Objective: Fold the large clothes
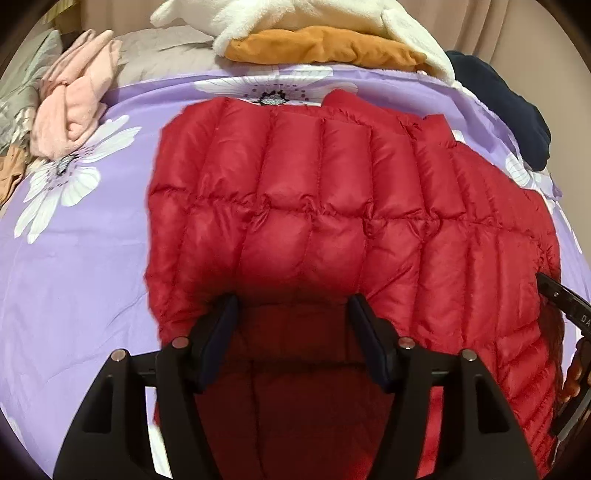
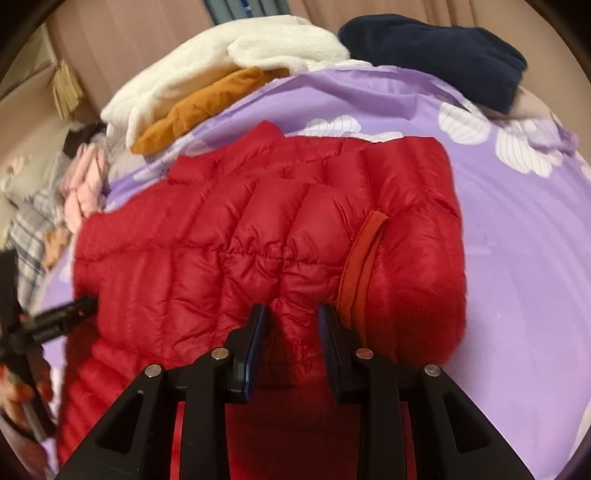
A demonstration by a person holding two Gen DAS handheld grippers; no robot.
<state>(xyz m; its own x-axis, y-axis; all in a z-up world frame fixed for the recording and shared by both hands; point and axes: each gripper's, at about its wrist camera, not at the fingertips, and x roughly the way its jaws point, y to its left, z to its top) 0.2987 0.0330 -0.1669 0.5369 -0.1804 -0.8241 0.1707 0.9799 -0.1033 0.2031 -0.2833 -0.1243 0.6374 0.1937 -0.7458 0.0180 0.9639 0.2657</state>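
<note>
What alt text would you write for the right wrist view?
A red quilted puffer jacket lies on a purple floral bedsheet, the right gripper open over its near edge. Folded white, orange and navy clothes sit behind.

Quilted jacket lies spread on the bed sheet. Behind it, a fleece blanket rests on a folded garment. A crumpled garment lies to the left; a dark garment lies behind to the right.
</note>
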